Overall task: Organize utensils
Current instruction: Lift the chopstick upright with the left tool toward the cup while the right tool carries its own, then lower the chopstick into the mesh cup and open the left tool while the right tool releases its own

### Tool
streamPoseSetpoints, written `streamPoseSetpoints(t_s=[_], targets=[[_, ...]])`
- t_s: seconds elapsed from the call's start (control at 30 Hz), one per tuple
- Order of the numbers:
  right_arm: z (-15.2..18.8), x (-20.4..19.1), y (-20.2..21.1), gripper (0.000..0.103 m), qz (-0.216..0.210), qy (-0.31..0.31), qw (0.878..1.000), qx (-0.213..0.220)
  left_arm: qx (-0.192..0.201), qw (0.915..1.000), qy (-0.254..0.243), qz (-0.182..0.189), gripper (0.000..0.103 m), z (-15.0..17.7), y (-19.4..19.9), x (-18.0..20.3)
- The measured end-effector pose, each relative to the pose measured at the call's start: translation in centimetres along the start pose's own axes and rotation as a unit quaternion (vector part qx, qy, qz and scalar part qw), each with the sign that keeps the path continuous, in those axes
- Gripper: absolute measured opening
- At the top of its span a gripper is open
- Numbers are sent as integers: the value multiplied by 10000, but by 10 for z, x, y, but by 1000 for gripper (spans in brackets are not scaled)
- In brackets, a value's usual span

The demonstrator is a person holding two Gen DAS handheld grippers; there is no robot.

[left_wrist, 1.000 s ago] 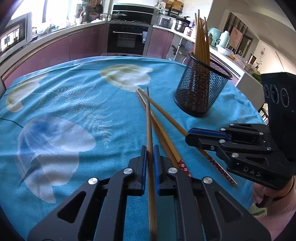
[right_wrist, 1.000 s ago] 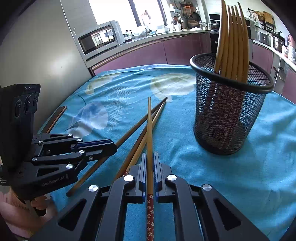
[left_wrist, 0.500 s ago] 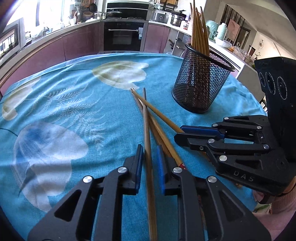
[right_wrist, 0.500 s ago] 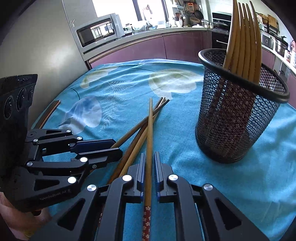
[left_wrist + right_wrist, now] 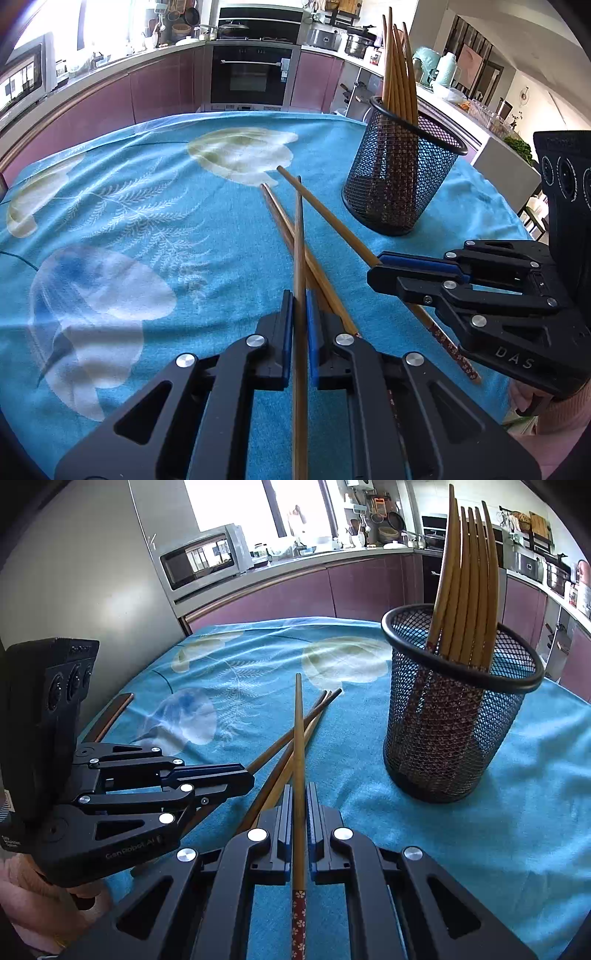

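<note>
Each gripper pinches one chopstick. The left gripper (image 5: 300, 310) holds a plain chopstick (image 5: 300, 236) pointing ahead; two more lie crossed under it on the blue-clothed desk (image 5: 147, 221). The right gripper (image 5: 299, 805) clamps a flower-patterned chopstick (image 5: 299, 738). The mesh holder (image 5: 454, 716) of chopsticks stands ahead, right of both.

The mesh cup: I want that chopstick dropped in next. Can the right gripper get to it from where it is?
Probably yes. The right gripper is shut on a chopstick, and only bare tablecloth lies between it and the mesh cup, whose rim has room beside the chopsticks already inside.
</note>
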State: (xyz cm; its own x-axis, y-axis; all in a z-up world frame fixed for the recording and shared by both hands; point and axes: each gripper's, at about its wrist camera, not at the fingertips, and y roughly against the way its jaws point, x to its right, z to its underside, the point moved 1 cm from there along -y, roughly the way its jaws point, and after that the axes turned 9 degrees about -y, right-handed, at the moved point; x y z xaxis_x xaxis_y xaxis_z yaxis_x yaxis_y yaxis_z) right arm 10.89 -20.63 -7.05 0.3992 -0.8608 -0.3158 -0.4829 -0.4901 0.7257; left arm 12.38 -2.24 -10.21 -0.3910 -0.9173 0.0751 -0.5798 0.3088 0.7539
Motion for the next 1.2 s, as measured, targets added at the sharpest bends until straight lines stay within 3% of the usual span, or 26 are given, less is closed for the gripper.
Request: streamPoseSetpoints(t_s=[1.2], targets=[[-12, 12, 54, 6, -289, -359, 9963, 722, 659, 9970, -57, 399, 8, -18, 57, 16]])
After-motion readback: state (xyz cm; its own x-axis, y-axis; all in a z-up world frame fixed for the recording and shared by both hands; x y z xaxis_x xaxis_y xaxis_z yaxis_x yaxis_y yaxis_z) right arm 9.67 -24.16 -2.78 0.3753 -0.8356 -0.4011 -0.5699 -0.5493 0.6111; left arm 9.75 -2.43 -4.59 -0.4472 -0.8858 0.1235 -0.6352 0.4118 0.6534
